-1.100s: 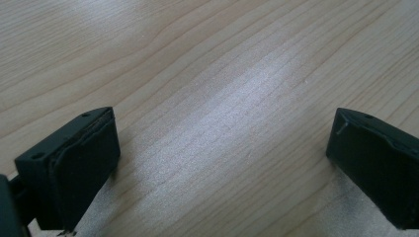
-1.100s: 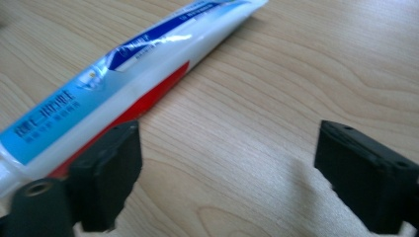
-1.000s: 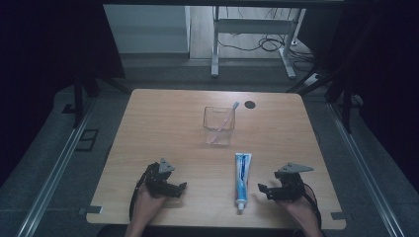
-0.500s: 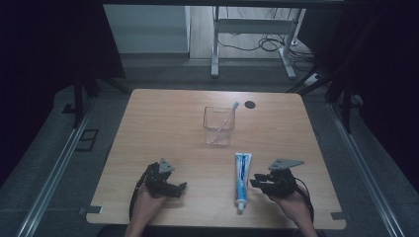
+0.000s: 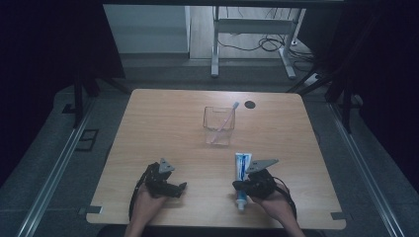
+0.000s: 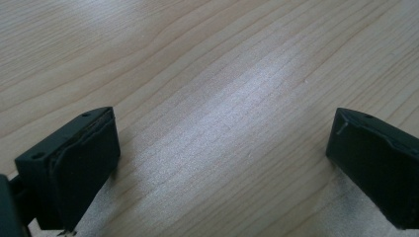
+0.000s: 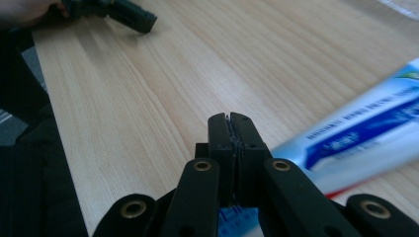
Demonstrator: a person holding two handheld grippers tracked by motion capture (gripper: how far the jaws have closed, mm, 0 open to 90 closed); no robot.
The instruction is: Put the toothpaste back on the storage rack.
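My right gripper (image 7: 230, 129) has just closed, seemingly pinching the toothpaste tube (image 5: 242, 173) lying on the table (image 5: 158, 123), my left gripper (image 6: 222, 163) gapes empty, so the cup (image 5: 219, 126) awaits.

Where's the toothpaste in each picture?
High view: the toothpaste tube lies at the near right, partly under the right tool.
Right gripper view: it slants in from the right edge, beside the shut jaws.
Left gripper view: bare wood between open jaws.
Shared landmark: the wooden table.
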